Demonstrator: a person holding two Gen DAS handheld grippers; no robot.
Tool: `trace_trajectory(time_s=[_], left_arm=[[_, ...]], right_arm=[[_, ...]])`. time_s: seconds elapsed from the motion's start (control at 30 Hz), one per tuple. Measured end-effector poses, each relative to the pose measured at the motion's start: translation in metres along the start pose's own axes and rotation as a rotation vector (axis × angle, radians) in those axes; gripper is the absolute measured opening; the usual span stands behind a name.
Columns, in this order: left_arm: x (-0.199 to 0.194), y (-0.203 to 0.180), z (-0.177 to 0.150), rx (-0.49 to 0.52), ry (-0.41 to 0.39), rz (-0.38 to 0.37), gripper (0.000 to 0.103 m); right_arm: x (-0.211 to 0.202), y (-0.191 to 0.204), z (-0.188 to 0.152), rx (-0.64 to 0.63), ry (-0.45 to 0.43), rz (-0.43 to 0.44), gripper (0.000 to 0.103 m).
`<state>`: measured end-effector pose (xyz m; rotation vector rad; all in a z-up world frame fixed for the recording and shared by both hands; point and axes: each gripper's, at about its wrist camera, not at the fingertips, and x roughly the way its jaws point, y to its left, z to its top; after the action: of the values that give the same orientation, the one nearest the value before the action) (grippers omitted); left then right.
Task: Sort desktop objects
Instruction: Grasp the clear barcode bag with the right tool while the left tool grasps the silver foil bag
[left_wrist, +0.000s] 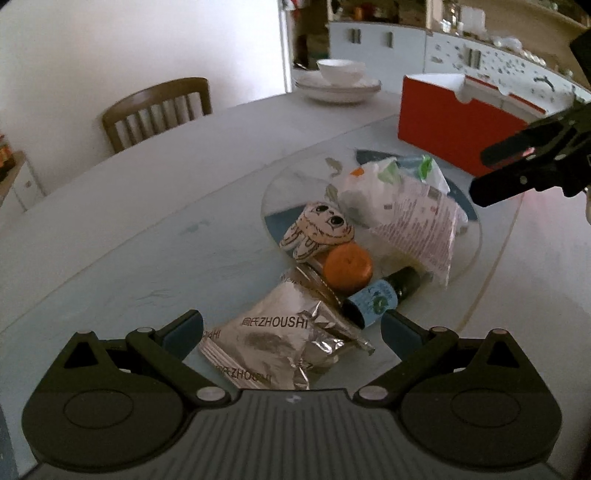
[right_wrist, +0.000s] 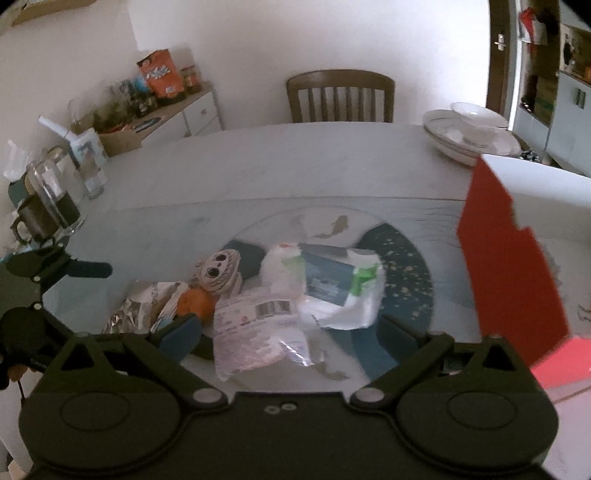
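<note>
- The things to sort lie heaped together on the table (left_wrist: 110, 206), most of them on a round glass turntable (left_wrist: 295, 184). They overlap, so each one probably has to be lifted off singly.
- The left gripper (left_wrist: 291, 328) hangs low with its jaws spread wide and empty. The silver snack packet (left_wrist: 280, 347) lies directly between and just ahead of its fingertips, which suggests it is the next pick.
- Just beyond that packet sit an orange (left_wrist: 348, 267), a small dark bottle with a blue label (left_wrist: 380, 297) and an owl-faced toy (left_wrist: 319, 230).
- The right gripper (right_wrist: 290, 332) is likewise released, holding nothing, tilted down over a clear printed bag (right_wrist: 255, 332) and a white plastic bag (right_wrist: 332, 284) right before its fingers.
- The red box (right_wrist: 513, 266) stands open-topped to the right of the right gripper, near the heap; it looks like the place for sorted items.
</note>
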<state>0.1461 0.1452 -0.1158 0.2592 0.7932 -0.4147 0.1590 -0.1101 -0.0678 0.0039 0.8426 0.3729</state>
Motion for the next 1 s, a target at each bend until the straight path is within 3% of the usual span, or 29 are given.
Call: trace_trajectory(time_s=[0.27,0.73,1.0], left_arm=[[0.022,0.008,-0.003,0.010,0.036,-0.038,0.103],[0.030,0.006,-0.007,0.000,0.048,-0.010,0.103],[0.029,0.005,-0.007,-0.015,0.043,0.000,0.099]], right_arm=[[0.025,0.014,0.002,-0.041,0.029,0.006,0.102],[0.059,0.022,-0.006,-0.077,0.083,-0.034,0.101],[0.064,0.023,-0.010,-0.064,0.103,-0.037,0.089]])
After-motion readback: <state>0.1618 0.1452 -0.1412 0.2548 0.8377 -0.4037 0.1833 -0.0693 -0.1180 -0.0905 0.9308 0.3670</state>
